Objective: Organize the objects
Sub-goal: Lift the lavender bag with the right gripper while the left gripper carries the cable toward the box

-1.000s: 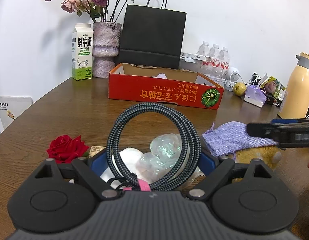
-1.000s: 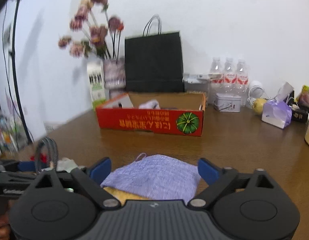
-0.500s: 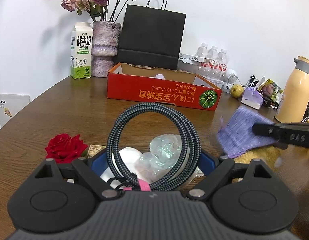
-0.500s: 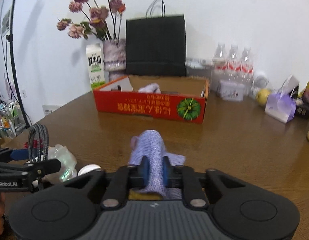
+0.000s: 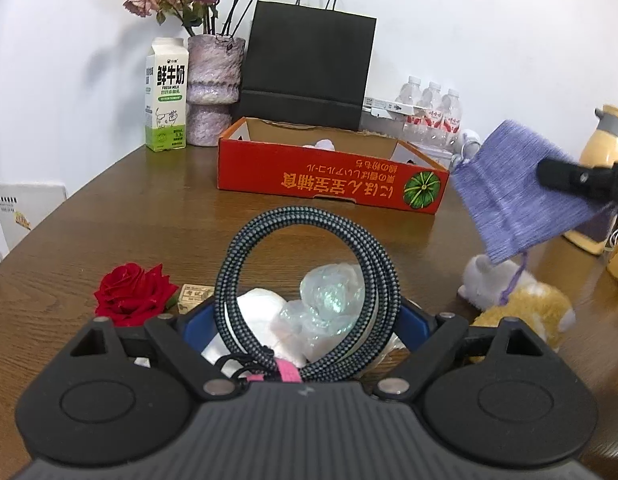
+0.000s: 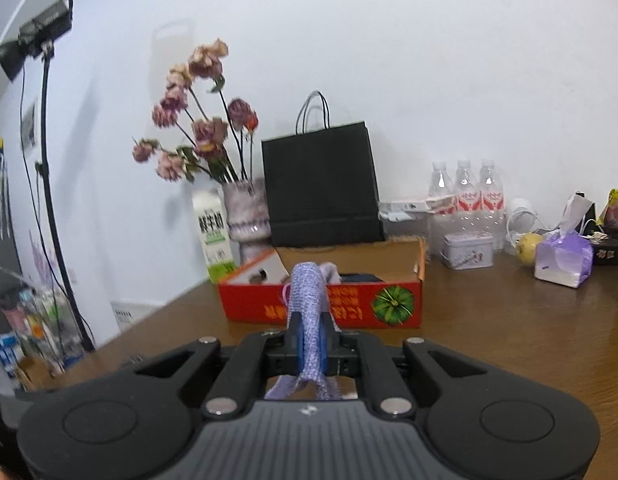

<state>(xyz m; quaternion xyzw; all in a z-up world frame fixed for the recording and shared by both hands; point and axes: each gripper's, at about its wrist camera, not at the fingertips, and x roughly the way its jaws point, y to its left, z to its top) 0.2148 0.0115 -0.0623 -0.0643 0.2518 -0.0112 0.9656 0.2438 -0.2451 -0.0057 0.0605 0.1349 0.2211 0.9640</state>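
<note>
My right gripper is shut on a purple knit pouch and holds it in the air in front of the red cardboard box. In the left wrist view the pouch hangs from the right gripper above a plush toy. My left gripper is open, its blue pads on either side of a coiled braided cable that stands upright between them. A crumpled clear plastic wrap and a white object lie behind the coil. The red box stands mid-table.
A red rose lies left of the left gripper. A milk carton, a vase of dried flowers, a black paper bag and water bottles stand behind the box. A yellow jug is at the right.
My right gripper closed on the purple pouch and lifted it up off the plush toy, toward the red box. My left gripper and the cable coil stayed in place.
</note>
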